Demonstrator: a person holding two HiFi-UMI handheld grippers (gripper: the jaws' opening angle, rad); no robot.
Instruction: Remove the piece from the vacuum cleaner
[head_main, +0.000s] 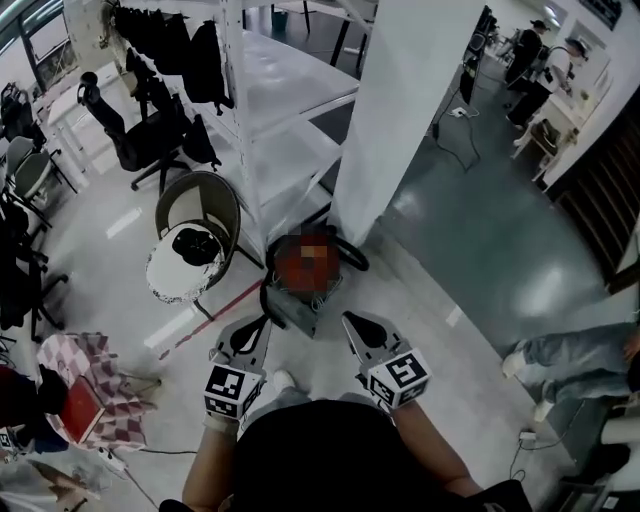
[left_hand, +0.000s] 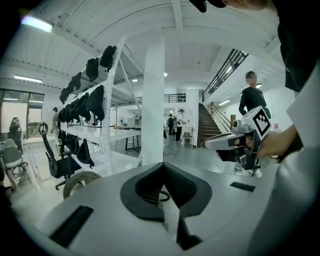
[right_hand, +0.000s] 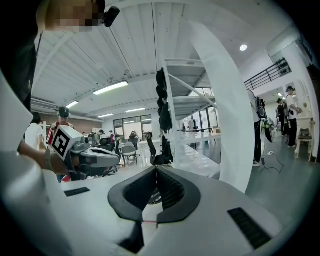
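The vacuum cleaner (head_main: 291, 306) lies on the floor just ahead of me. It has a dark grey body, a reddish top under a blur patch, and a black hose (head_main: 352, 256) looping behind it. Which piece is meant I cannot tell. My left gripper (head_main: 250, 326) and right gripper (head_main: 356, 322) hover side by side just short of it, both shut and empty. Neither gripper view shows the vacuum: the left gripper (left_hand: 162, 166) and right gripper (right_hand: 156, 170) point level across the hall. Each sees the other, the right gripper (left_hand: 235, 142) and the left gripper (right_hand: 95, 157).
A white pillar (head_main: 400, 110) and a white shelving rack (head_main: 285, 120) stand right behind the vacuum. A round white and black object (head_main: 190, 255) sits to its left, with a black office chair (head_main: 135, 135) beyond. Checked cloth (head_main: 85, 375) lies near left. A seated person's legs (head_main: 570, 355) are at right.
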